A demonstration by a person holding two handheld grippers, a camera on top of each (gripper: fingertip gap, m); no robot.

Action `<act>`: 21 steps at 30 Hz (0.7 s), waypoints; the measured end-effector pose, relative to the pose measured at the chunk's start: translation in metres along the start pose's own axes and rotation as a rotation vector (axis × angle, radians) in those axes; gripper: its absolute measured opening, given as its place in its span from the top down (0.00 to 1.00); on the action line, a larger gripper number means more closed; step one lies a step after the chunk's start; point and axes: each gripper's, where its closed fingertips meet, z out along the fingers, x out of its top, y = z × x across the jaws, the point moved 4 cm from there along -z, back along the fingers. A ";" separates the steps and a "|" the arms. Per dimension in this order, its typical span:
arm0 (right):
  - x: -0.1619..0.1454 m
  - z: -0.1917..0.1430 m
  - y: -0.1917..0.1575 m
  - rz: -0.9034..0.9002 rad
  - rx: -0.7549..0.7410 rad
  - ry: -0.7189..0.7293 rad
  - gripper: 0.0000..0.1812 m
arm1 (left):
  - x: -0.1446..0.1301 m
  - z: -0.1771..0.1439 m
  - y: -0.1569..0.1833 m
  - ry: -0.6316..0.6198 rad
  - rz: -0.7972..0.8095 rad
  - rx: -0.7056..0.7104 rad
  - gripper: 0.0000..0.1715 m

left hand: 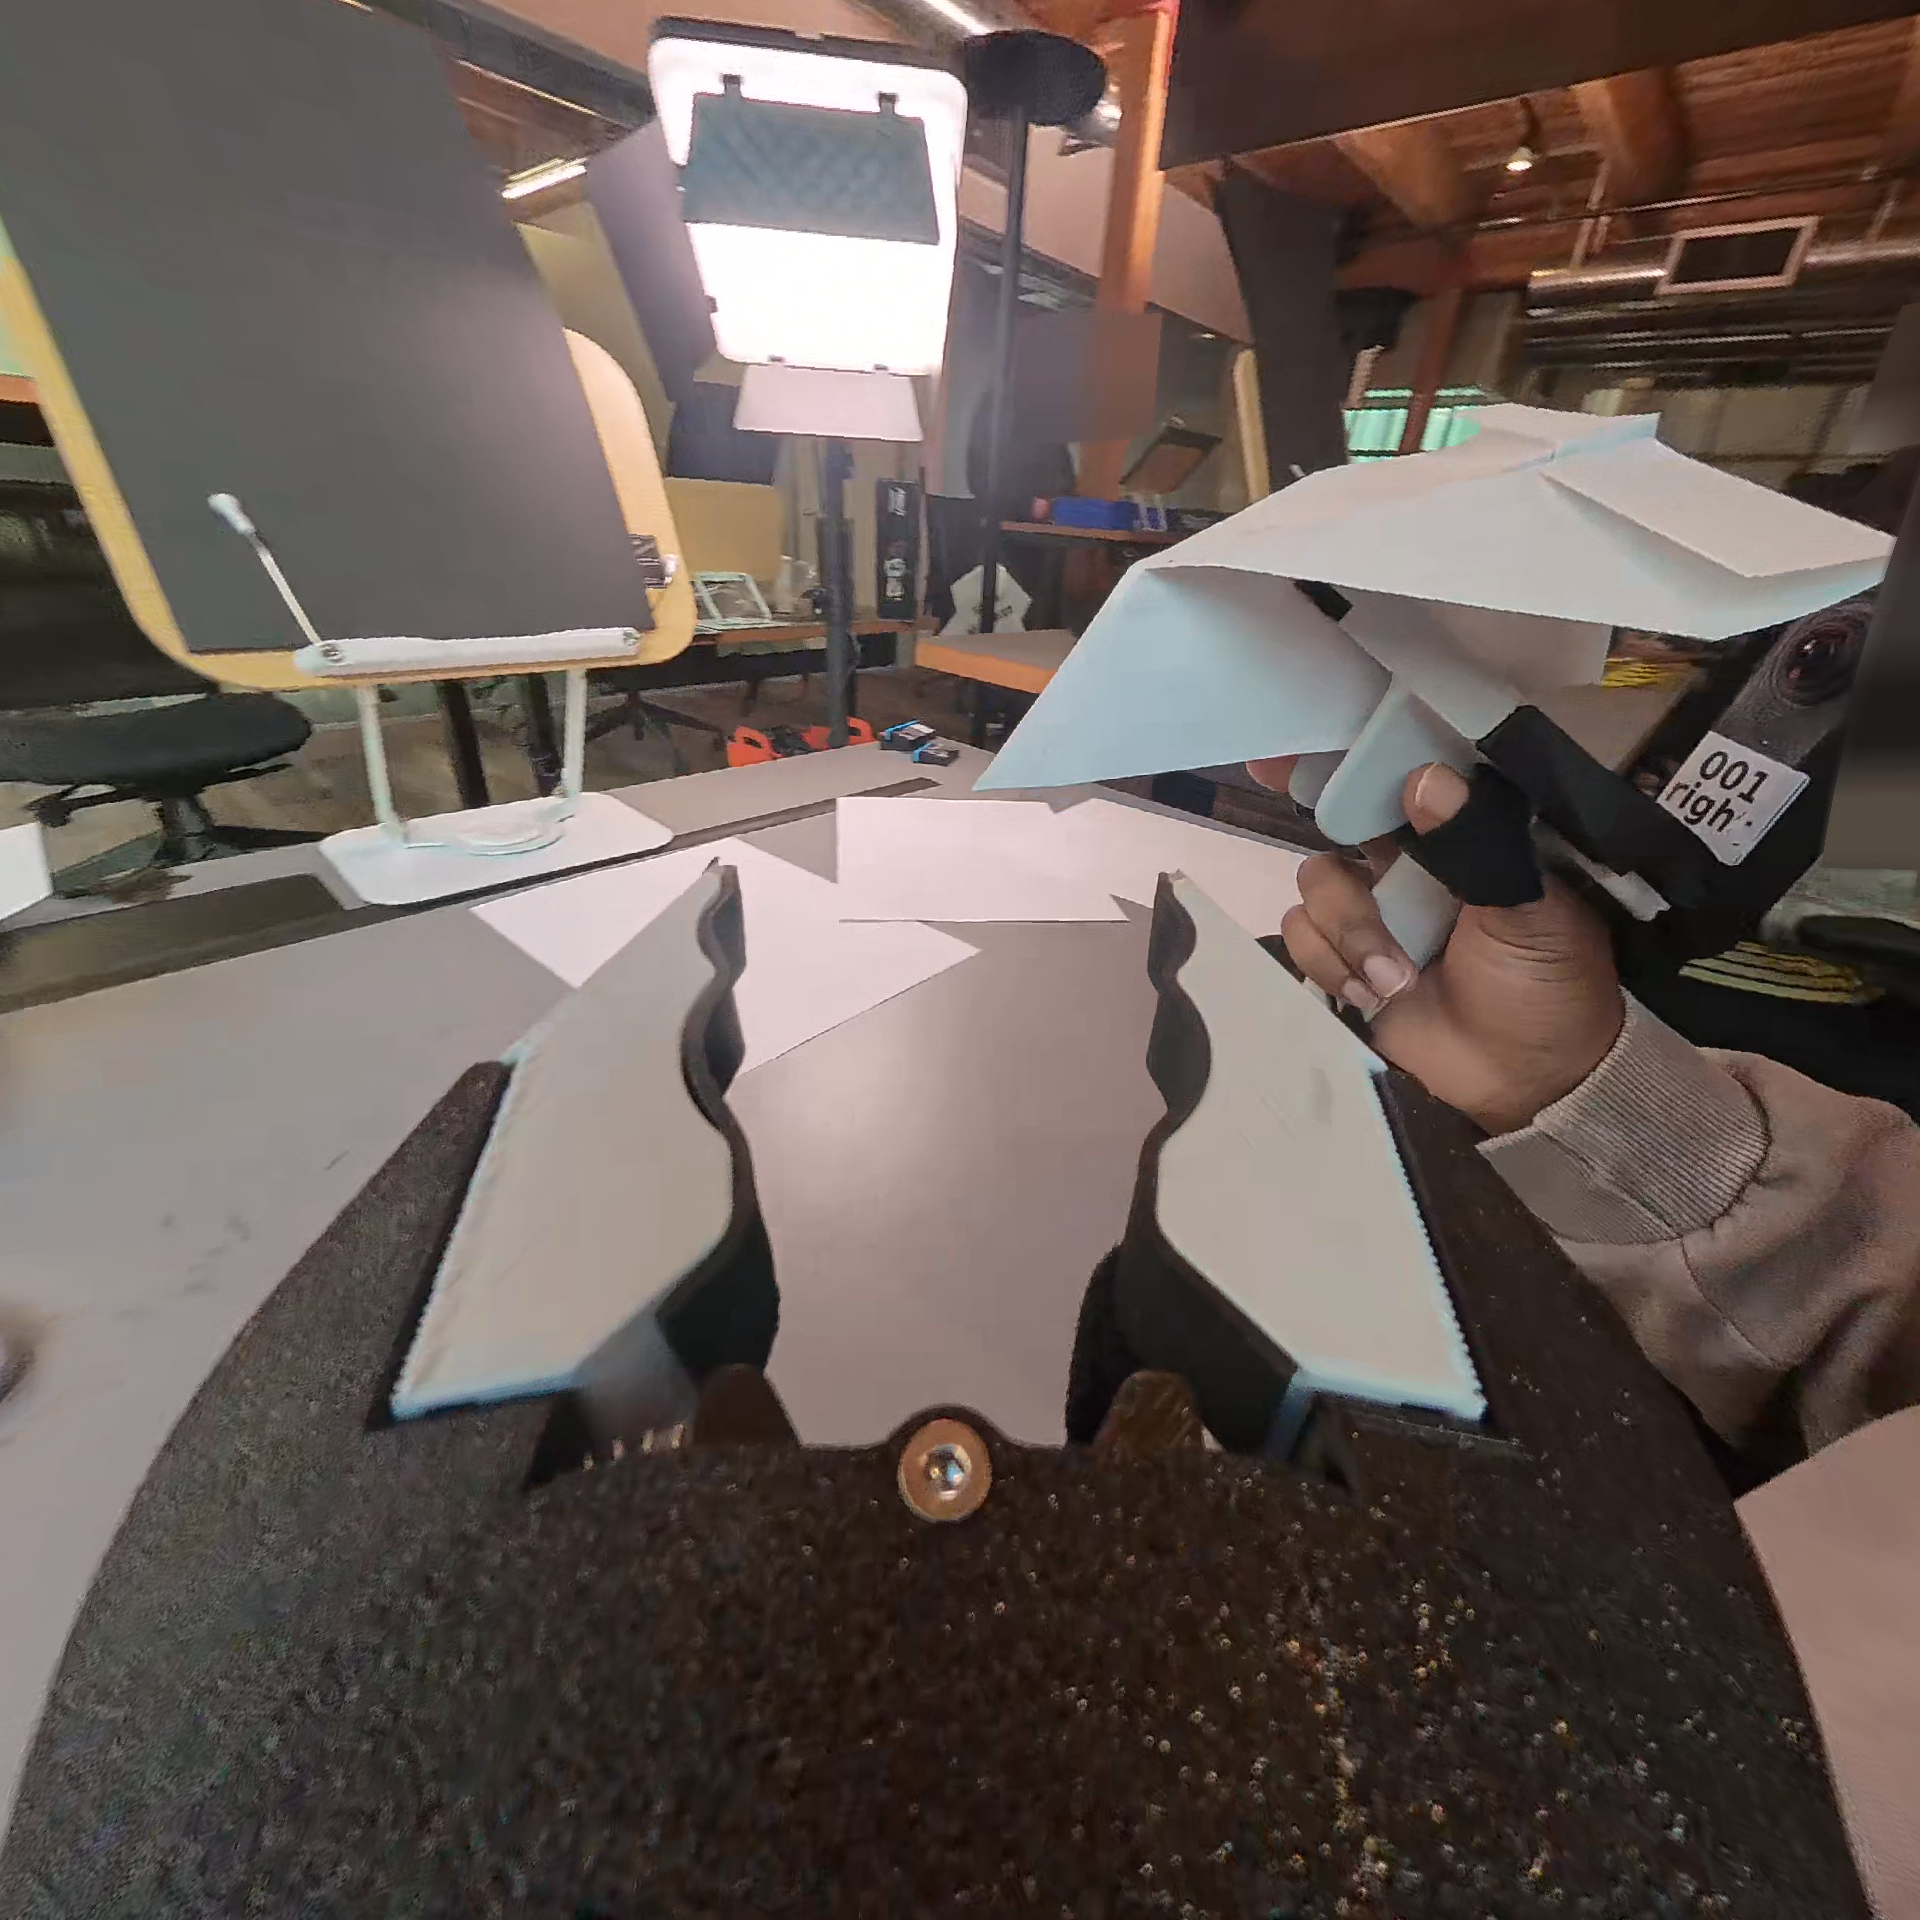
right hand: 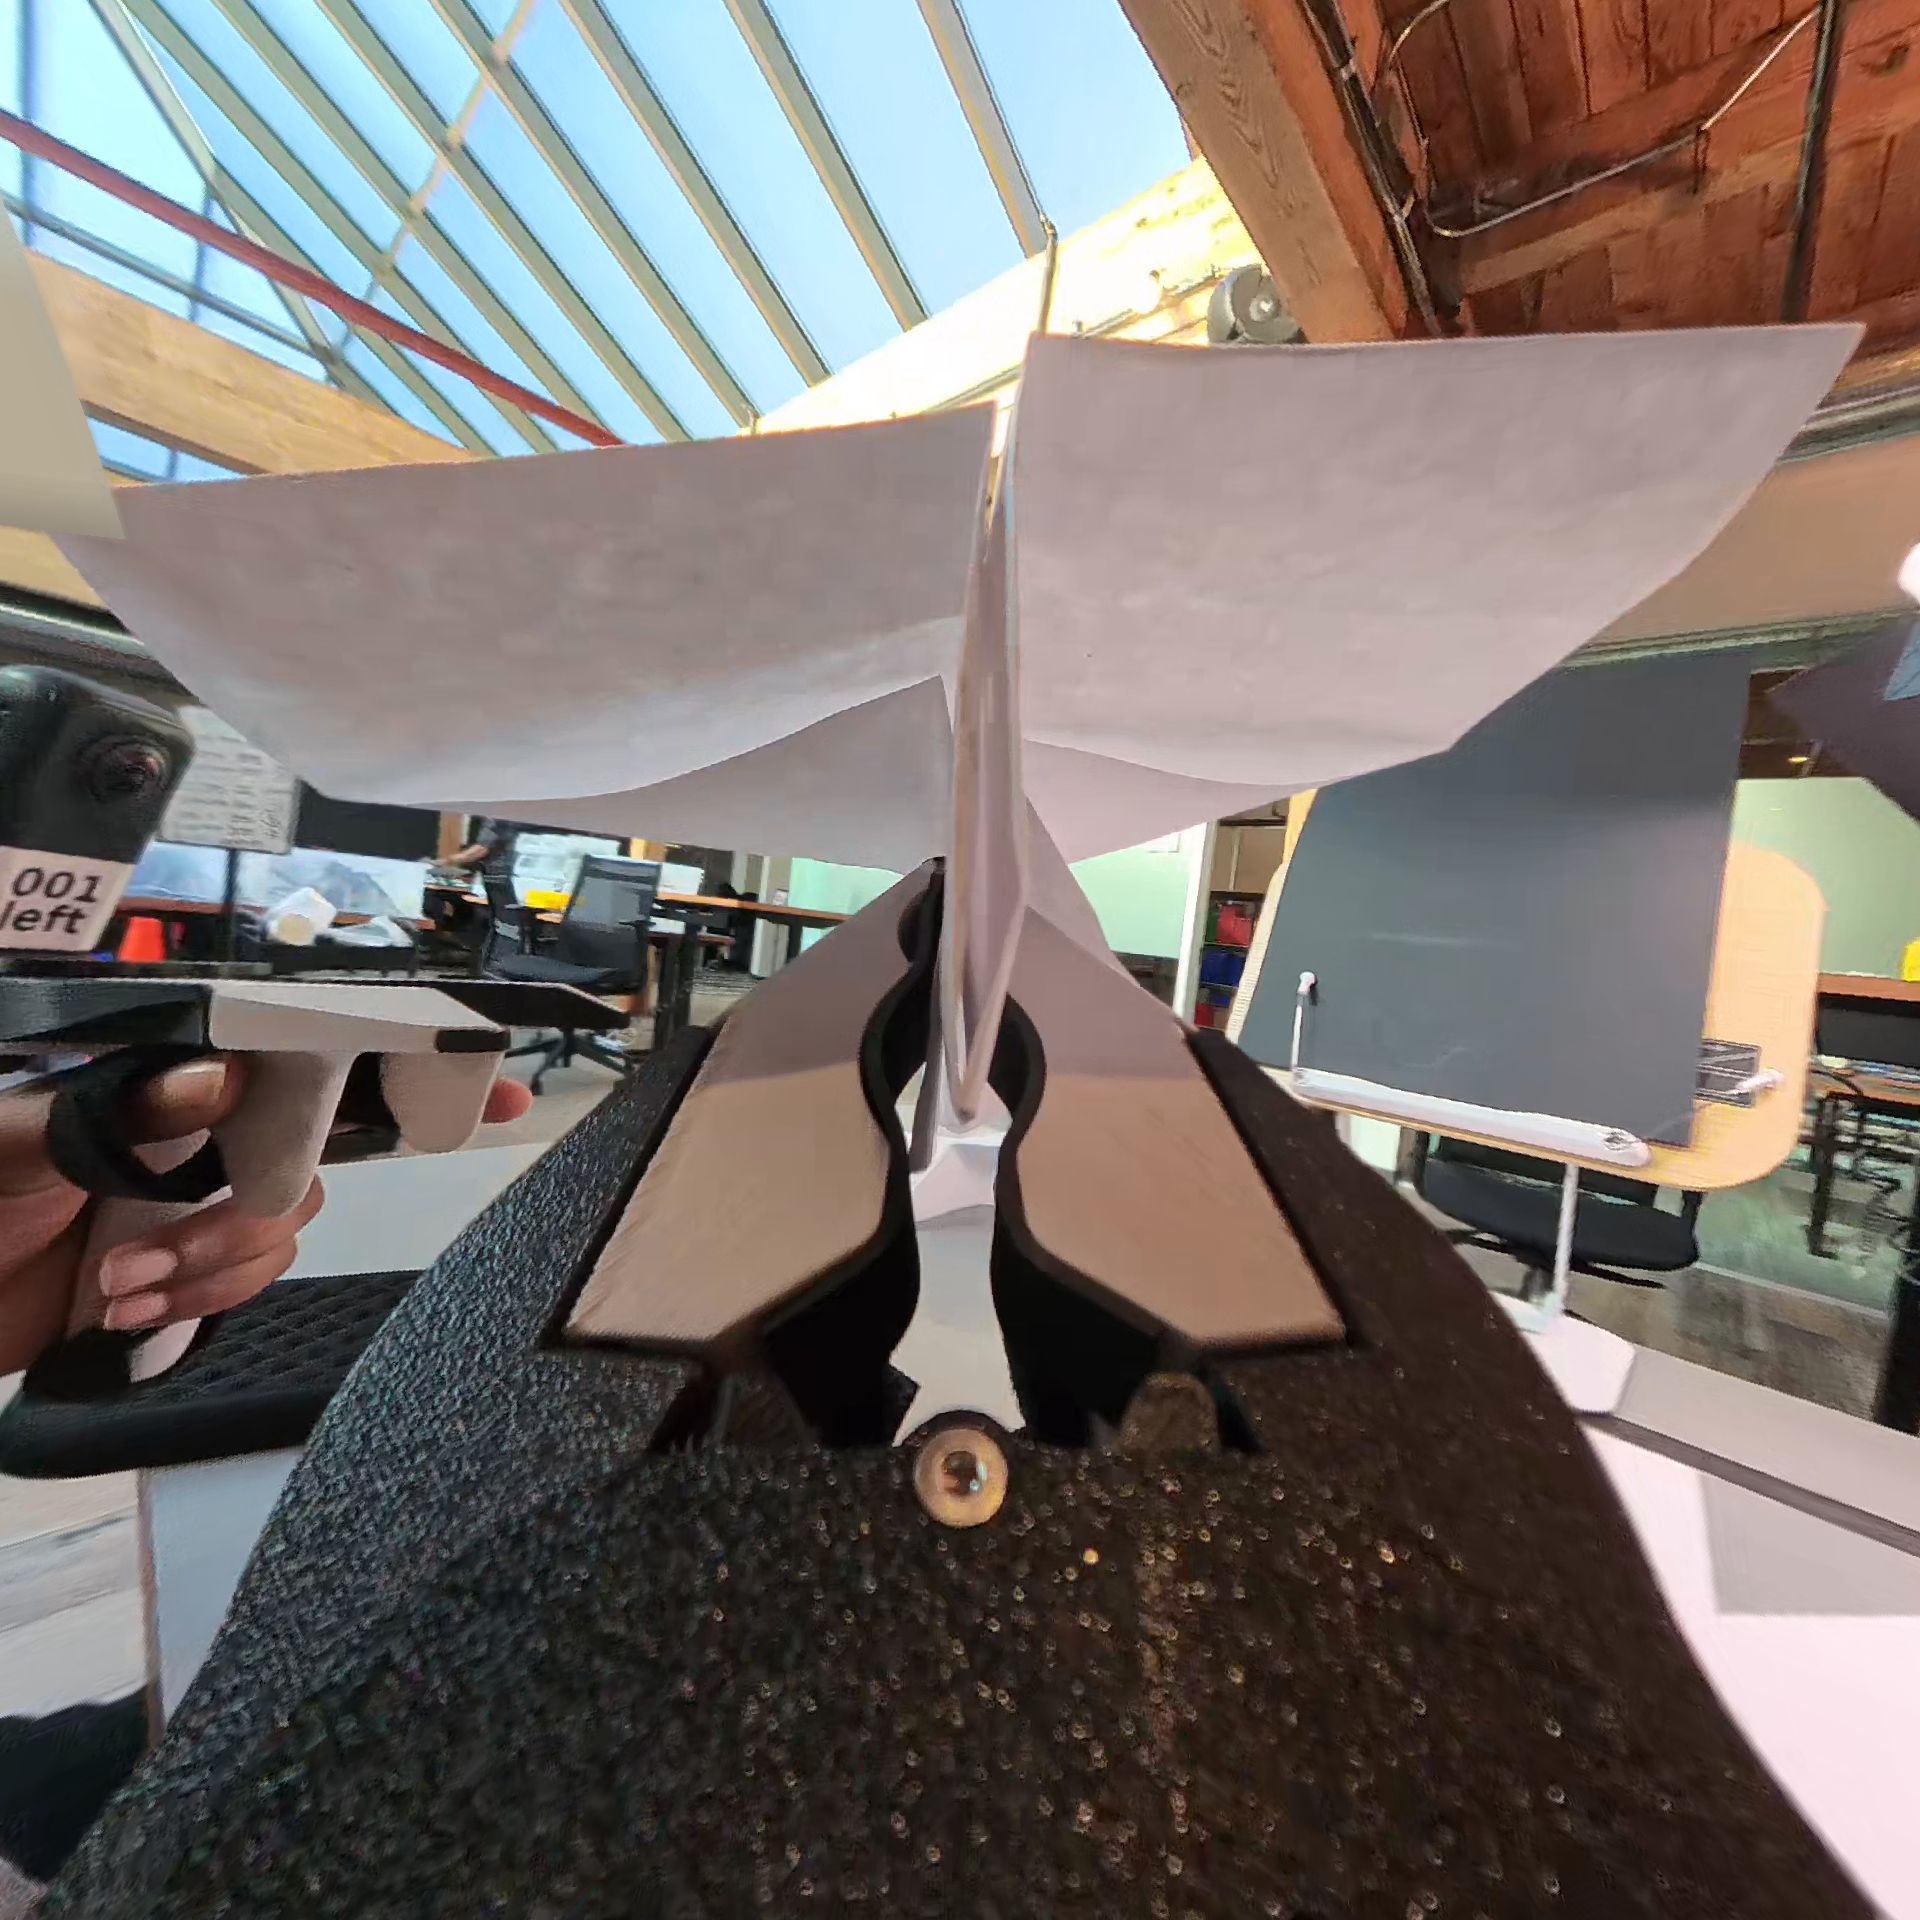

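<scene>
A: We see our right claw (right hand: 961, 997) pinched tight on the keel fold of a white paper airplane (right hand: 644, 623), the two fingers nearly meeting with only the paper between them.

B: Agreed. From the right wrist view the plane rises toward 12 o'clock out of the claw, one wing spreading to 9 o'clock and the other to 3 o'clock, both above the fingertips.

A: And our left claw (left hand: 945, 894) stands wide apart, holding nothing. Between its fingers we look straight down at the bare grey bench (left hand: 935, 1143).

B: From the left wrist view the paper airplane (left hand: 1403, 582) sits up at 2 o'clock, well off the bench, its nose pointing toward 9 o'clock. The right claw (left hand: 1340, 613) is mostly tucked under the wing there, with a person's hand (left hand: 1455, 987) wrapped around its handle.

A: How many loose sheets do we count on the bench?

B: Two flat white paper sheets (left hand: 977, 862), overlapping just past the left claw's fingertips at 12 o'clock. Neither touches the claw.

A: One plane, then, two sheets, two claws. In the right wrist view the left claw (right hand: 457, 1039) shows at 9 o'clock, level, with another hand (right hand: 125, 1226) on its grip.

B: Farther back at 10 o'clock in the left wrist view, we count one black board on a white stand (left hand: 343, 343) on the bench, and one lit panel lamp (left hand: 821, 239) at 12 o'clock.
</scene>
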 end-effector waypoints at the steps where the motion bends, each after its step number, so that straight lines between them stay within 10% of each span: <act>1: -0.004 0.005 -0.003 0.028 0.021 0.003 1.00 | -0.001 -0.008 -0.002 -0.003 0.002 0.044 0.55; 12: -0.028 0.042 -0.146 0.250 0.431 0.024 1.00 | -0.021 -0.182 0.041 0.009 0.015 0.568 0.58; 21: 0.018 0.033 -0.291 0.362 0.654 0.152 1.00 | -0.001 -0.326 0.126 0.047 0.104 0.898 0.60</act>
